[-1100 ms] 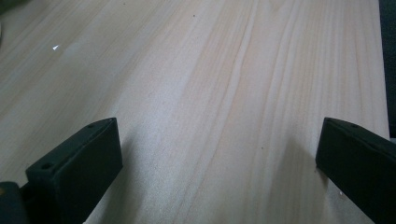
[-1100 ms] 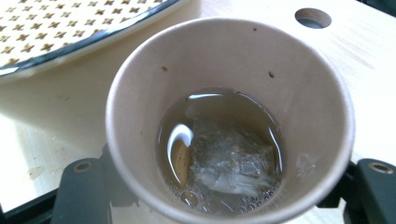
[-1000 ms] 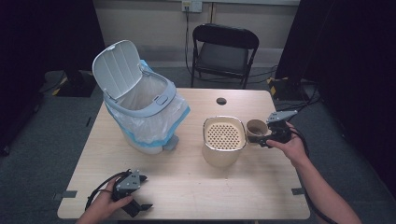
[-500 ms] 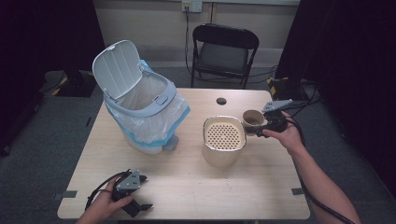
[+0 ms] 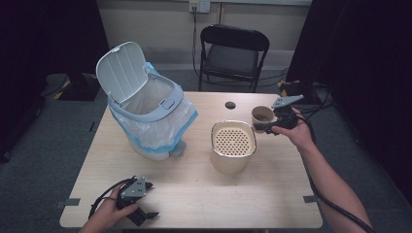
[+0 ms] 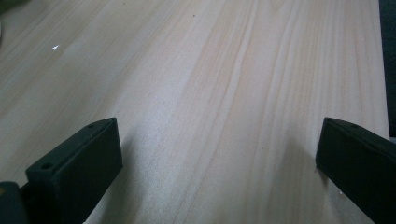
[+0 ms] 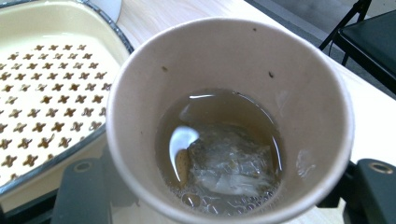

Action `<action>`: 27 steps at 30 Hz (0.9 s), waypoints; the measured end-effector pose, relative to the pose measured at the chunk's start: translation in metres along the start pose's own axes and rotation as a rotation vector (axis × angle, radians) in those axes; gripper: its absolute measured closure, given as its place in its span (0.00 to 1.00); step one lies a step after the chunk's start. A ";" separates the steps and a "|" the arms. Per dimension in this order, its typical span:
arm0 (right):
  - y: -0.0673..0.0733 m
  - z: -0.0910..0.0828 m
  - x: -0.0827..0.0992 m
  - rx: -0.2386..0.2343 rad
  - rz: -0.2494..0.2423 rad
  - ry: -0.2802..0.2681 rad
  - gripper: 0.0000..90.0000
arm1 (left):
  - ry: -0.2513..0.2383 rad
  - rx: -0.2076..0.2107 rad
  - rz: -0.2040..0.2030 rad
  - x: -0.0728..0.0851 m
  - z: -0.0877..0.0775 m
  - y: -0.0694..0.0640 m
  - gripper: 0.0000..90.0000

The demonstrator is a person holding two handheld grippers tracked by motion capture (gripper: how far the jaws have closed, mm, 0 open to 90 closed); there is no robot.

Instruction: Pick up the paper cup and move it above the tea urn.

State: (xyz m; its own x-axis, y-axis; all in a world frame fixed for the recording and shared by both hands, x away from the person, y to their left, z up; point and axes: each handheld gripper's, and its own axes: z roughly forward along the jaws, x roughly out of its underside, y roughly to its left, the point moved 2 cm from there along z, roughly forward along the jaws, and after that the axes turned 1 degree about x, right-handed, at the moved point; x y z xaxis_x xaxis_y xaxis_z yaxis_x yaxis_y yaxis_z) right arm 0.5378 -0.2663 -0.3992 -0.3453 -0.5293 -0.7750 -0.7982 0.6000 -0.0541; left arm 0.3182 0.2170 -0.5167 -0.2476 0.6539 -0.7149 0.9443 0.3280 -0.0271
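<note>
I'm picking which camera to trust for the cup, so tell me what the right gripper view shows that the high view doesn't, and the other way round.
Right gripper view: brownish liquid and a soaked tea bag inside the paper cup.

High view: the open-lidded bin with its liner, the left gripper resting on the table, the chair, and the right gripper holding the cup up beside the strainer container.

Both: the cup and the container's perforated top.

A white plastic pedal bin (image 5: 145, 114) with raised lid and blue-edged liner stands on the pale wooden tabletop (image 5: 194, 189) at ten o'clock. A black folding chair (image 5: 232, 56) sits beyond at twelve. A small black disc (image 5: 230, 105) lies near the tabletop's far edge.
</note>
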 end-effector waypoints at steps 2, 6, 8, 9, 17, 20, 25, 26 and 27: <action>0.000 0.001 -0.004 0.005 -0.006 0.003 0.32 | -0.004 0.001 0.001 0.000 0.000 0.000 0.00; 0.000 0.001 -0.011 0.012 -0.015 -0.007 0.32 | -0.003 0.000 0.001 0.000 0.000 0.000 0.00; 0.000 0.000 -0.016 0.014 -0.023 -0.009 0.33 | 0.000 0.000 -0.001 0.000 0.000 0.000 0.00; 0.000 0.000 -0.018 0.016 -0.026 -0.013 0.33 | -0.005 0.000 0.002 0.000 0.000 0.000 0.00; 0.005 -0.003 -0.032 0.033 -0.057 -0.026 0.33 | -0.005 0.000 0.002 0.000 0.000 0.000 0.00; 0.007 -0.004 -0.035 0.042 -0.063 -0.024 0.33 | -0.005 -0.001 0.003 0.000 0.000 0.000 0.00; 0.011 -0.006 -0.040 0.068 -0.107 -0.025 0.33 | -0.005 0.000 0.003 0.000 0.000 0.000 0.00; 0.013 -0.007 -0.041 0.076 -0.117 -0.020 0.33 | -0.003 -0.001 0.001 0.000 0.000 0.000 0.00; 0.015 -0.007 -0.041 0.089 -0.132 -0.017 0.33 | -0.005 0.000 0.003 0.000 0.000 0.000 0.00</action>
State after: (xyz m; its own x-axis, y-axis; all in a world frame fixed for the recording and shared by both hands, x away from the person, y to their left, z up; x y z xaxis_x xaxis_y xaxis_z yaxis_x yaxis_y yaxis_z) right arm 0.5368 -0.2396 -0.3638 -0.2313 -0.5975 -0.7678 -0.7888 0.5771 -0.2115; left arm 0.3183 0.2168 -0.5167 -0.2442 0.6513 -0.7184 0.9450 0.3262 -0.0254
